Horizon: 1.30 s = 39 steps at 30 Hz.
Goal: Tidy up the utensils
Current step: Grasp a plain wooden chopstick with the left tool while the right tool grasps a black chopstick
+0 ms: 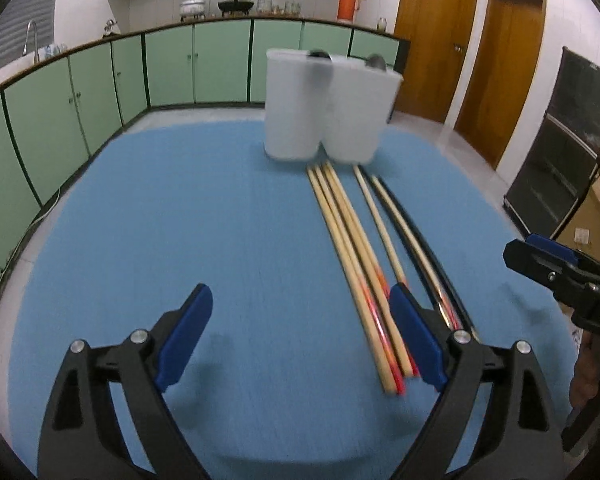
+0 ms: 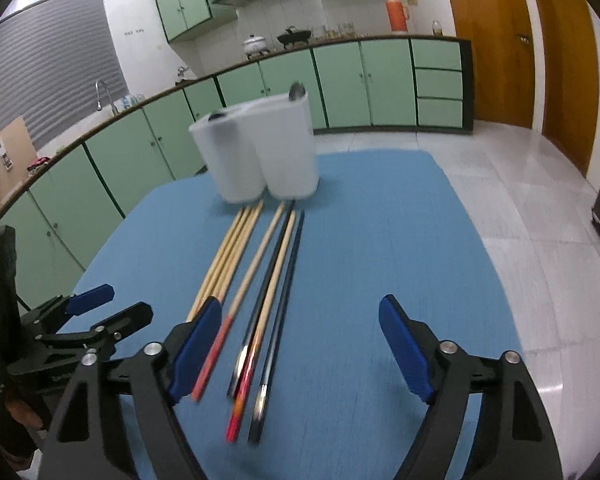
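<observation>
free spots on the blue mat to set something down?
Bare mat left of the chopsticks, from the white holder back to the left tool. Another bare strip right of the chopsticks, out to the mat's edge. Crowded: the chopstick rows in the middle, running up to the holder's base.

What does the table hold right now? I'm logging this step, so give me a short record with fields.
surface: blue table cover
holder: white two-compartment container, upright at the far side, spoon tips showing at its rim
loose items: chopsticks, wooden and dark, lying side by side before the holder
left gripper: open, empty
right gripper: open, empty, over the chopstick ends
</observation>
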Tool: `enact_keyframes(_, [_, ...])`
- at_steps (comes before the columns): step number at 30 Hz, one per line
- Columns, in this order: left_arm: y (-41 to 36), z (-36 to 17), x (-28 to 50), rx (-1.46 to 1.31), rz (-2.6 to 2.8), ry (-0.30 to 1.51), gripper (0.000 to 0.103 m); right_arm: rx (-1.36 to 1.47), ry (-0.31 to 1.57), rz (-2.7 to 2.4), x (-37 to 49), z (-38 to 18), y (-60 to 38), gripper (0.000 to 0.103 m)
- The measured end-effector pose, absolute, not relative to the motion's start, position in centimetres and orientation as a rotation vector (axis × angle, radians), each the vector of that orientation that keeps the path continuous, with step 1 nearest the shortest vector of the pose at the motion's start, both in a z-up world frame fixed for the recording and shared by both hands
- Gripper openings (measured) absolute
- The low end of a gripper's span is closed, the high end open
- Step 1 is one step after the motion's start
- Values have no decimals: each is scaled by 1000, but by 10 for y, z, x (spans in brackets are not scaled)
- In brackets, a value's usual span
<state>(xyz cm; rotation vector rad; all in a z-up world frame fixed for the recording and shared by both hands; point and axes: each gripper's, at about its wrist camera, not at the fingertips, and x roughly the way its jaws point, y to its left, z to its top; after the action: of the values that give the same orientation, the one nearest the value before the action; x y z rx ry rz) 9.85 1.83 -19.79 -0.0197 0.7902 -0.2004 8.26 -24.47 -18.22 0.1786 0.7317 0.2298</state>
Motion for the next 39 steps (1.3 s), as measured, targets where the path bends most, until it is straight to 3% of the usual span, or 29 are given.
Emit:
enact_keyframes(7, [12, -214, 76, 2, -195, 864, 85, 131, 820, 223, 57, -203, -237, 54])
enact_keyframes(12, [7, -221, 70, 5, -206, 904, 80, 123, 849, 247, 48, -211, -231, 44])
enact_keyframes(35, [4, -220, 62, 56, -151, 918, 73, 141, 845, 279, 43, -208, -227, 44])
enact_keyframes(39, [0, -220, 60, 64, -165, 914, 71, 136, 861, 288, 45, -213, -223, 36])
